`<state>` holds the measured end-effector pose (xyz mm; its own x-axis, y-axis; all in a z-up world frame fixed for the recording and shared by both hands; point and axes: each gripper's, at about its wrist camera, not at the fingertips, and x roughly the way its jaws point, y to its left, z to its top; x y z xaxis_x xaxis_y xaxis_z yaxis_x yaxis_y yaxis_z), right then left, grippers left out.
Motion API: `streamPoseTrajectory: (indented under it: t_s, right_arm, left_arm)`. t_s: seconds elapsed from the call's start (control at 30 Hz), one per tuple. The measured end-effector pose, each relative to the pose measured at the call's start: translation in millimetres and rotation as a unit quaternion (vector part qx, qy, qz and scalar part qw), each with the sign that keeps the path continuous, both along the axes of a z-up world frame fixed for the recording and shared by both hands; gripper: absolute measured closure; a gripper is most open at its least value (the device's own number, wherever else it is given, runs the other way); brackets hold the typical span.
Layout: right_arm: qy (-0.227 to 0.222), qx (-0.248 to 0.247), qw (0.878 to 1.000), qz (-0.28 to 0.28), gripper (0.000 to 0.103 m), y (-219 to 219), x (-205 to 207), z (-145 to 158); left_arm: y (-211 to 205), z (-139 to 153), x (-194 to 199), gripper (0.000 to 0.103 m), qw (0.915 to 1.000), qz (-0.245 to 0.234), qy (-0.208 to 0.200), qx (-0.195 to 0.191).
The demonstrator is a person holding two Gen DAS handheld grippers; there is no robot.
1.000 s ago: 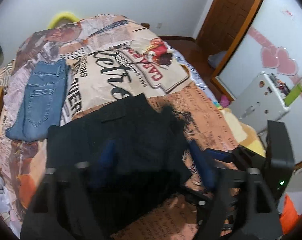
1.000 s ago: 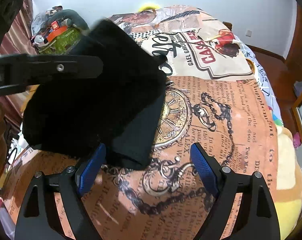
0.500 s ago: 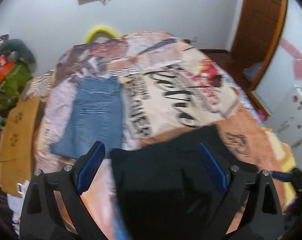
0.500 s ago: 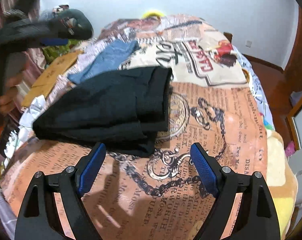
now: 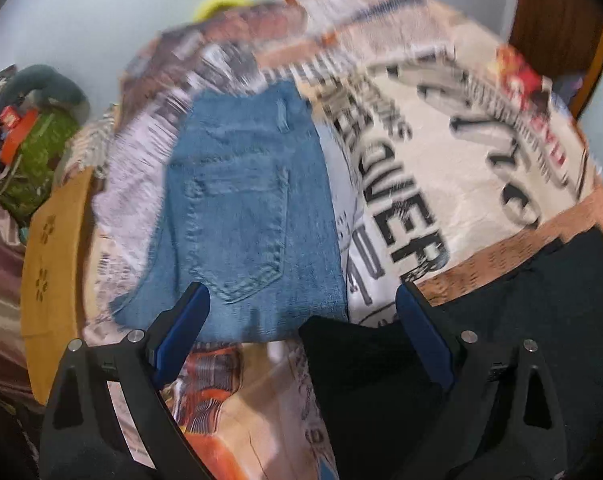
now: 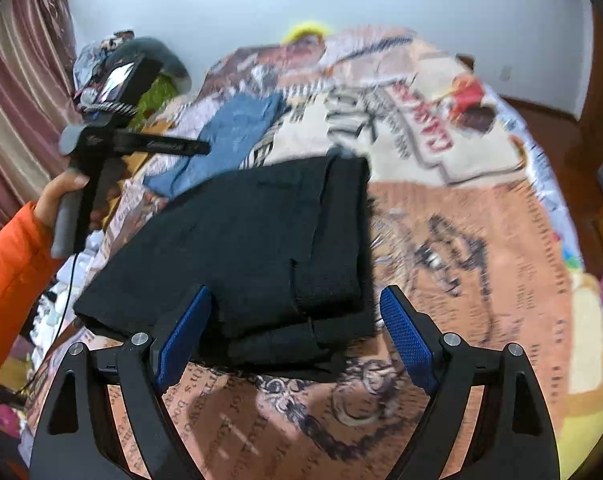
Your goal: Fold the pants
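Folded black pants (image 6: 253, 248) on printed bedspread (image 6: 481, 280); left gripper (image 5: 301, 320) and right gripper (image 6: 295, 312) both spread apart, empty.

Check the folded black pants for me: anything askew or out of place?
Slightly. The black pants lie folded on the bedspread, but the layers don't line up: lower layers stick out past the top fold at the near edge. The jeans behind lie flat.

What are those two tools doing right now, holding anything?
Left tool: open, holding nothing, above the jeans.
Right tool: open, holding nothing, over the folded black pants.
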<state>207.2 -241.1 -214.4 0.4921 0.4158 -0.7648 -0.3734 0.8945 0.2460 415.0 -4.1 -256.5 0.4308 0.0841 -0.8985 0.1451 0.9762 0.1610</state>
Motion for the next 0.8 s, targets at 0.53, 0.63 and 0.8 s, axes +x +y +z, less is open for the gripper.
streamPoseTrajectory:
  t_s: [0.53, 0.63, 0.8]
  right_arm:
    - [0.000, -0.024, 0.999, 0.025, 0.019, -19.1, 27.7, -22.4]
    - [-0.014, -0.047, 0.999, 0.005, 0.019, -21.2, 30.0, -16.8]
    - [-0.037, -0.059, 0.997, -0.011, 0.019, -24.0, 19.9, 4.9]
  left_arm:
    - [27.3, -67.0, -36.6, 0.006, 0.9884, -0.060, 0.140, -0.003]
    - [37.9, -56.6, -64.9, 0.006, 0.9899, -0.047, 0.133, -0.013]
    - [43.5, -40.3, -110.6, 0.012, 0.9918, -0.041, 0.121, -0.008]
